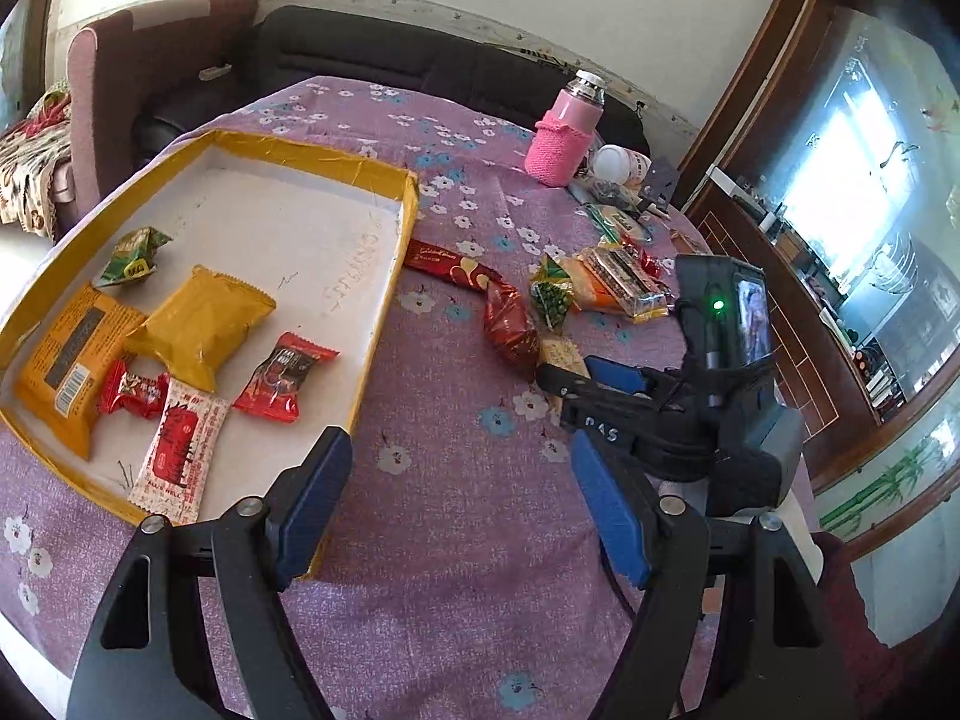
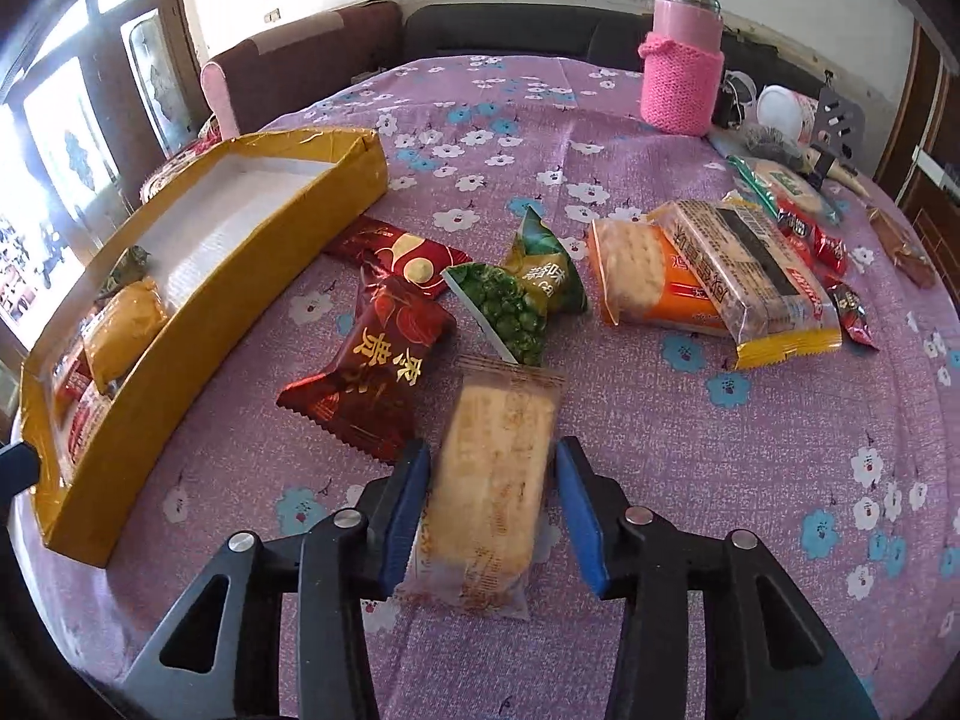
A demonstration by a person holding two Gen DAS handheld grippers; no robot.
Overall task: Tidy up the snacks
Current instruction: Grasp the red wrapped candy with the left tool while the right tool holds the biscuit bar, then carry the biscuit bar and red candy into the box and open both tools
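Note:
A pale biscuit packet (image 2: 492,480) lies lengthwise between the blue pads of my right gripper (image 2: 492,474), which is shut on its two long sides just above the purple flowered cloth. In the left wrist view that right gripper (image 1: 561,393) reaches in from the right over the same packet (image 1: 564,355). My left gripper (image 1: 459,444) hangs open and holds nothing, beside the near right corner of the yellow-walled box (image 1: 384,276). Several snack packets lie in the box (image 2: 270,252). Loose ones lie beyond: a red packet (image 2: 366,384), a green pea packet (image 2: 510,306) and cracker packs (image 2: 750,276).
A pink flask (image 2: 681,54) in a knitted sleeve stands at the back right beside a white cup (image 2: 780,108) and small clutter. A dark sofa runs behind the round table. A wooden cabinet (image 1: 780,276) stands to the right.

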